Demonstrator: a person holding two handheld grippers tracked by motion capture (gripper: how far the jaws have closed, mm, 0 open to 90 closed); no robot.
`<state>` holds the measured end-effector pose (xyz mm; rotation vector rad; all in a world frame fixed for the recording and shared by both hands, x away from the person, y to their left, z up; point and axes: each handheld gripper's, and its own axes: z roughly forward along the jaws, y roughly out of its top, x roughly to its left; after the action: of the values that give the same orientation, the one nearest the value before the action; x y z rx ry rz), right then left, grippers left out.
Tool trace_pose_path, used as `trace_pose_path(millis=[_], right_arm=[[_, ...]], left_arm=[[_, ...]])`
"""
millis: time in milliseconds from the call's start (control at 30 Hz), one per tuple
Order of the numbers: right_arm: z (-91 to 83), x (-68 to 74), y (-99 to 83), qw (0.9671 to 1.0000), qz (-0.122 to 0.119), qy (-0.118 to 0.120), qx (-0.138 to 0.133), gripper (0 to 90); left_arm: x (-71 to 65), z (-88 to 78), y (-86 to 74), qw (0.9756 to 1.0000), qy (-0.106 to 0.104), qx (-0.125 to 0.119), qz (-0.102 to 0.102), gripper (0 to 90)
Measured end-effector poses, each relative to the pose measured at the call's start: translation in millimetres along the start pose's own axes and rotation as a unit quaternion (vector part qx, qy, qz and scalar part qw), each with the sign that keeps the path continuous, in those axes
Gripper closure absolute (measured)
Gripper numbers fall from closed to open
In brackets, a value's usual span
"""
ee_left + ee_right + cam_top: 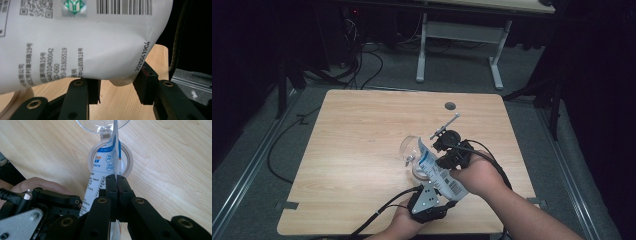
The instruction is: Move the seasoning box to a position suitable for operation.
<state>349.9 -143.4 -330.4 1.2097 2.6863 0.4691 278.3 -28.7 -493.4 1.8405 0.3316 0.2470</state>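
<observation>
The high view looks forward and down from above the person's side onto the whole wooden table (362,150), with floor and a second desk (492,5) beyond; the left gripper view sits very close under a white printed pouch (82,45), looking along its own jaws toward the table's far corner; the right gripper view looks steeply down along its jaws at near tabletop; all three share the pouch and table.
</observation>
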Motion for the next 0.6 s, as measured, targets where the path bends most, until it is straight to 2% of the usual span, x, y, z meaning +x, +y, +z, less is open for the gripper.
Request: trace_pose_path(millis=[367,600], right_arm=[[0.1,-1.2,-1.7,1.0,0.003,0.0,0.003,89.9],[0.3,-1.6,-2.3,0.9997,0.022,-0.003,0.013,89.9]], left_arm=[[2.5,-0.5,-7.3,1.0,0.005,0.008,-0.001,61.1],[4.5,-0.2,-12.3,0.9999,0.007,0.012,-0.005,61.0]])
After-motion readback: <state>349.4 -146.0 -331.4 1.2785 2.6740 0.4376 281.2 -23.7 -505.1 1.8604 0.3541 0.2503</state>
